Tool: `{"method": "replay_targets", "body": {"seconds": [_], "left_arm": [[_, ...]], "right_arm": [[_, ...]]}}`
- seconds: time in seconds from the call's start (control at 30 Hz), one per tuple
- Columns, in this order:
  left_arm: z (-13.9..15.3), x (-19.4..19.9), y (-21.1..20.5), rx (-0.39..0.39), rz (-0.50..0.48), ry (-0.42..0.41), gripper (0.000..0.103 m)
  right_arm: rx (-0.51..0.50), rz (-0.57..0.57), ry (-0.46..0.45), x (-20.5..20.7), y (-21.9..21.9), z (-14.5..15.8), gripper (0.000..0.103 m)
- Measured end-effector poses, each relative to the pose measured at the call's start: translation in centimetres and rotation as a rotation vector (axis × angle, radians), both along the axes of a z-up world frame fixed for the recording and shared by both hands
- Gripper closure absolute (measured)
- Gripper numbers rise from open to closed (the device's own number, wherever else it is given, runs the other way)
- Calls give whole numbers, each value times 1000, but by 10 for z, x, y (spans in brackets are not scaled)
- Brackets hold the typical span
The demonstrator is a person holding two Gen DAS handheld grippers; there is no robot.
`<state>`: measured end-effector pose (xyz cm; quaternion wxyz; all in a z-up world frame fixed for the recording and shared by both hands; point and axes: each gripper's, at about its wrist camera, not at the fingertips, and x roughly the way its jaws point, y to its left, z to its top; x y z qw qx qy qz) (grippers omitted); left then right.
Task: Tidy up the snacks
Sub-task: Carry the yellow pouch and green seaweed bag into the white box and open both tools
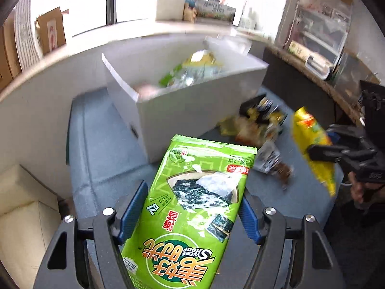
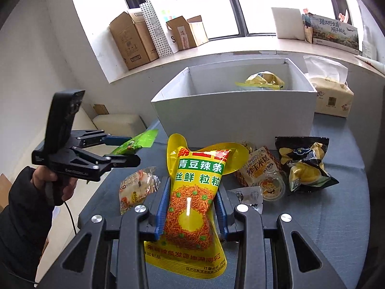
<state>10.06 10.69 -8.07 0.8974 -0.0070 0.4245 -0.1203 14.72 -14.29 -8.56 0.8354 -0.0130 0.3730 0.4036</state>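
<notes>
Bright windows [image 2: 182, 7] above white sill [image 2: 240, 55]

The green seaweed snack bag [image 1: 192, 207] shows "Sweet Sour" in white letters, upside down, with big orange Chinese signs beside it. The yellow snack bag [image 2: 192, 192] says "青豆辣条" in white on a green band, and "丝鲜 粒粒" below. To the right of the yellow bag, a small tan packet [image 2: 258, 168] reads "玉米糕". Behind the white box [image 2: 235, 110], a picture card on the window sill [image 2: 335, 33] reads "顺丰鲜达".
</notes>
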Motion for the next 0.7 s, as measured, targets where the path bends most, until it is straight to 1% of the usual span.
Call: {"method": "replay_targets", "body": {"seconds": [0.07, 0.1, 0.2, 0.23, 0.33, 0.4, 0.43, 0.53, 0.6, 0.67, 0.7], "left_arm": [[27, -9, -8, -32, -22, -71, 27], [39, -10, -11, -32, -15, -96, 27], [68, 4, -18, -11, 53, -151, 27], [75, 12, -21, 5, 84, -174, 27], [90, 44, -23, -12, 149, -201, 27], [98, 72, -22, -6, 212, -211, 27], [102, 87, -19, -20, 245, -214, 27], [100, 132, -16, -49, 358, -189, 27], [89, 160, -10, -93, 415, -146, 27], [75, 182, -10, -110, 443, -116, 25], [69, 189, -10, -101, 463, -105, 25]], "right_arm": [[9, -10, -17, 4, -1, 8, 66], [9, -16, -29, 7, -2, 13, 66], [16, -46, -70, 26, -5, 35, 66], [17, -61, -84, 34, -6, 42, 66], [25, -119, -116, 67, -9, 63, 66], [27, -172, -171, 91, -9, 78, 65], [27, -187, -193, 104, -6, 84, 65], [11, -196, -191, 148, 5, 93, 64], [-31, -214, -173, 174, 13, 92, 63], [-61, -208, -141, 194, 20, 84, 62], [-68, -198, -132, 198, 21, 80, 56]]}}
